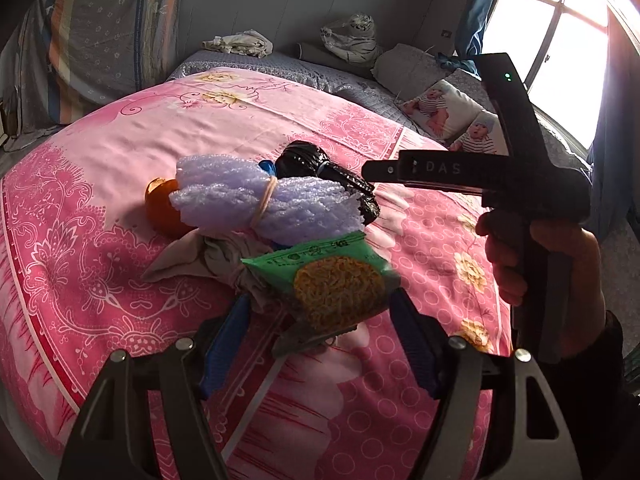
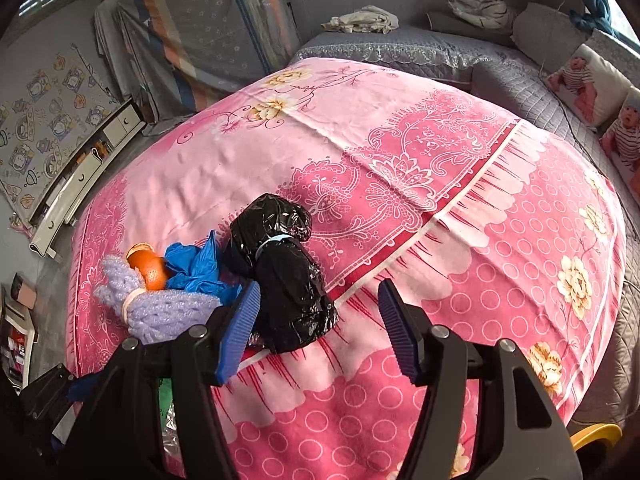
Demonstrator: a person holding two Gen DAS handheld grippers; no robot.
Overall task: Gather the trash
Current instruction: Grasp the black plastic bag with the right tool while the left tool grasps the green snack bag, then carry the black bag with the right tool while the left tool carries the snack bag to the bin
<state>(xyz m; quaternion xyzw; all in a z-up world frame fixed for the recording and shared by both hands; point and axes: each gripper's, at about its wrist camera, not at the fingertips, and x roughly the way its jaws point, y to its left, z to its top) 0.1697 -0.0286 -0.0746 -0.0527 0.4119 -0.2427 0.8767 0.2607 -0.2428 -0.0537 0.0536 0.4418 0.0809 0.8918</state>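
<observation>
A small heap of trash lies on the pink bedspread (image 1: 120,140): a purple foam net bundle (image 1: 256,200) tied with a rubber band, an orange (image 1: 162,208), a beige crumpled wrapper (image 1: 200,260) and a black plastic bag (image 1: 320,168). A green noodle packet (image 1: 332,284) sits between the blue pads of my left gripper (image 1: 320,300), which do not press on it. My right gripper (image 2: 318,286) stands open over the black plastic bag (image 2: 288,280), which lies close to its left pad. Beside it are a blue bag (image 2: 196,268), the orange (image 2: 150,270) and the foam bundle (image 2: 160,312). A hand holds the right gripper (image 1: 372,170).
A grey quilt (image 2: 420,52) covers the far part of the bed, with folded clothes (image 2: 360,20) and pillows (image 1: 448,108) on it. A white drawer unit (image 2: 80,184) stands left of the bed. A bright window (image 1: 552,40) is at the right.
</observation>
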